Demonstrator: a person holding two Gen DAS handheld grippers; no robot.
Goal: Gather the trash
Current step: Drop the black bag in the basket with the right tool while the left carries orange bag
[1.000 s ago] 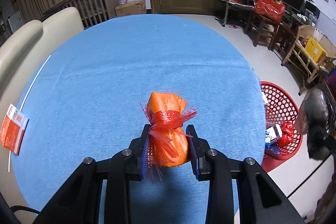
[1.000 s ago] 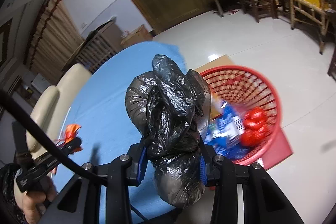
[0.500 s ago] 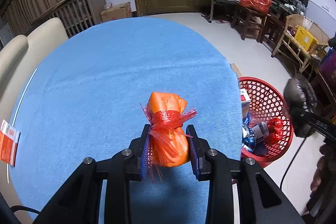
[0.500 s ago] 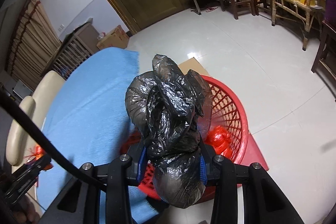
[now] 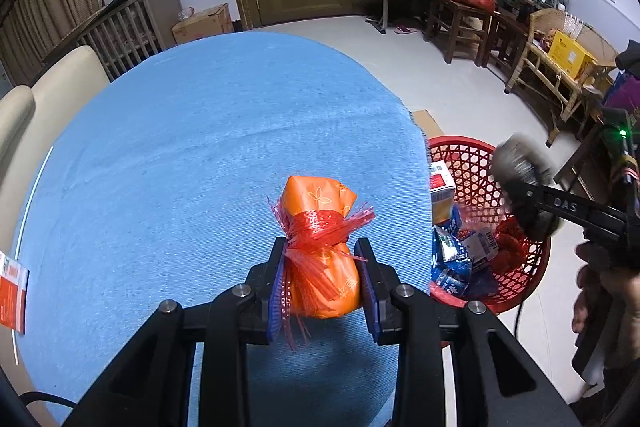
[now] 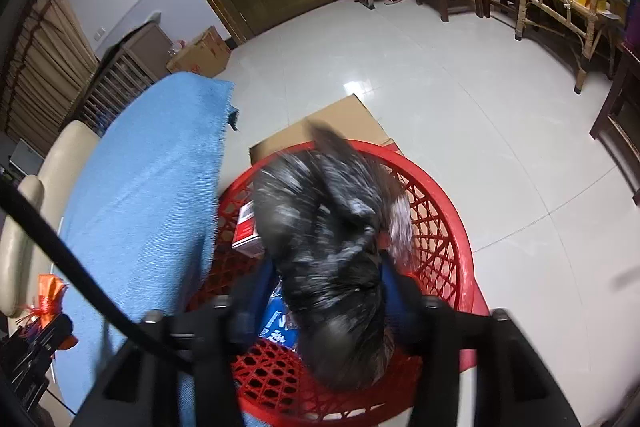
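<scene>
While the black bag (image 6: 332,259), blurred, is seen directly above the red basket (image 6: 440,227) between the right gripper (image 6: 328,291)'s just-widened jaws, the orange bundle (image 5: 322,255) is kept pinched by the left gripper (image 5: 322,291) over the blue tablecloth (image 5: 180,167) beside that basket.

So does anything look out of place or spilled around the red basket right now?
Nothing is spilled. The black bag is blurred over the red basket, between the right gripper jaws, which have just been opening. One leftover: an orange-and-white packet lies at the blue table's edge.
</scene>
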